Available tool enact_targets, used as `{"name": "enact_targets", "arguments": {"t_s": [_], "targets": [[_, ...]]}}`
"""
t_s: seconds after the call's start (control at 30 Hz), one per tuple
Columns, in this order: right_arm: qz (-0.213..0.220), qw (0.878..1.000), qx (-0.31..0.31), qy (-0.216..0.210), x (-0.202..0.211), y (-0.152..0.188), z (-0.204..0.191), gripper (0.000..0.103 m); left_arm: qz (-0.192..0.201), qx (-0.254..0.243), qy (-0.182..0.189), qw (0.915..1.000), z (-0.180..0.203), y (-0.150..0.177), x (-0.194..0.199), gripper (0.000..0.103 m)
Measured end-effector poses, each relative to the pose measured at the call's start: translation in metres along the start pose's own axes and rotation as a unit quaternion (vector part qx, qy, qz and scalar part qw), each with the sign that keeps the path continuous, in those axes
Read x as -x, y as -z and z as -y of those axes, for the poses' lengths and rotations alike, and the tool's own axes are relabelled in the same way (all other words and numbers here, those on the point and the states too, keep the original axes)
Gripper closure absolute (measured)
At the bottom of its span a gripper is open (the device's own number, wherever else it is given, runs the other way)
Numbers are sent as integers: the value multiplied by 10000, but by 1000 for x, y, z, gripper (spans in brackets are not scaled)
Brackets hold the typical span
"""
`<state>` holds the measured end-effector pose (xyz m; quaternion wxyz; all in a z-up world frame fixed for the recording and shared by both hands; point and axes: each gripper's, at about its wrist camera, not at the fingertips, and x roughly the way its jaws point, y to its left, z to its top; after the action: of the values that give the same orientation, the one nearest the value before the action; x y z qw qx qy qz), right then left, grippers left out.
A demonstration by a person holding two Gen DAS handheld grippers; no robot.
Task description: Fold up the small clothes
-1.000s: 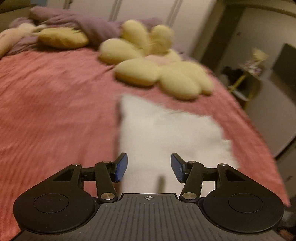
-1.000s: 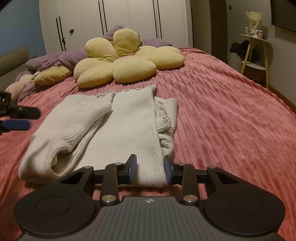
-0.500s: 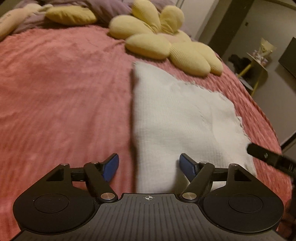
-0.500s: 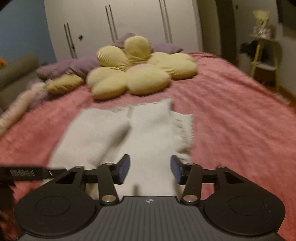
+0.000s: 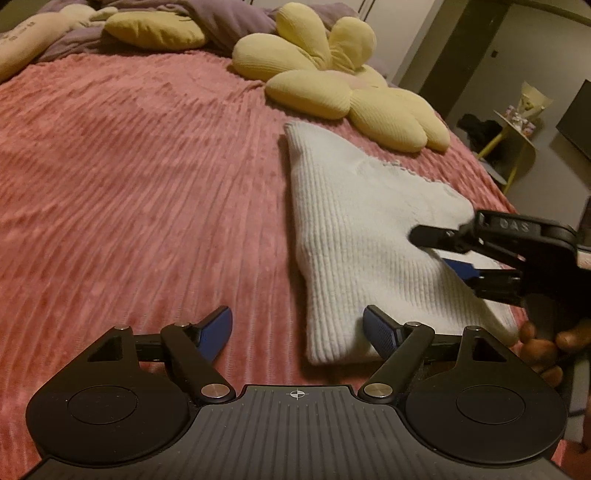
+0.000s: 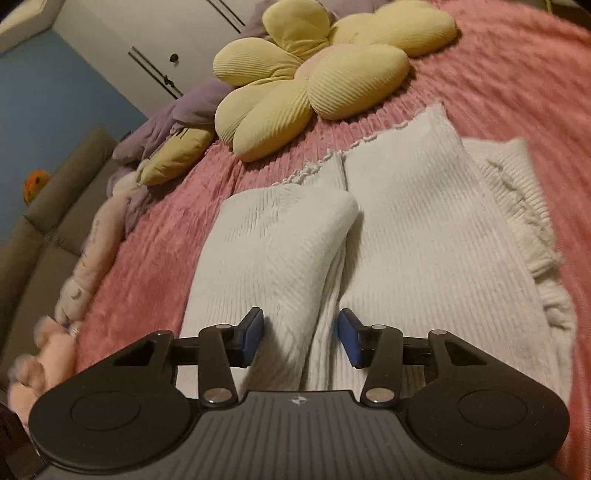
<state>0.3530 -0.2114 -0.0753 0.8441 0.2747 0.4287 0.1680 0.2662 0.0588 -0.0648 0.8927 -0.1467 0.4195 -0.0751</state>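
Note:
A cream knitted sweater lies part-folded on the pink bedspread. Its near left corner sits between the pads of my left gripper. These jaws are opening wide and do not touch the knit. In the right wrist view the sweater has a sleeve folded over its left half. My right gripper hovers low over the near hem with its jaws closing. Fabric lies under the gap, and neither pad presses on it. In the left wrist view the right gripper reaches in from the right.
A yellow flower-shaped cushion lies just past the sweater, with a purple blanket and another yellow cushion behind. A sofa and pink plush toys line the bed's left side. A small yellow-legged table stands by the far right wall.
The left gripper's jaws have widened and it has come down to the sweater's near left corner. The right gripper has swung left and rolled over the hem, entering the left wrist view.

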Motion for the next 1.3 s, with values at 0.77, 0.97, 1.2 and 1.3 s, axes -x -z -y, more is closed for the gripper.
{"name": "enact_targets", "arguments": {"t_s": [0.77, 0.97, 1.2, 1.3], "targets": [[1073, 9467, 2025, 2262, 23, -13, 6, 83, -314, -473, 155, 9983, 56, 4, -22, 15], [886, 9842, 809, 1301, 61, -13, 34, 69, -342, -412, 153, 9984, 55, 3, -24, 15], [736, 9825, 966, 1411, 66, 5, 32, 83, -317, -400, 145, 9986, 60, -1, -19, 15], [971, 9827, 770, 1380, 79, 4, 30, 87, -186, -421, 120, 9989, 60, -7, -12, 15]]}}
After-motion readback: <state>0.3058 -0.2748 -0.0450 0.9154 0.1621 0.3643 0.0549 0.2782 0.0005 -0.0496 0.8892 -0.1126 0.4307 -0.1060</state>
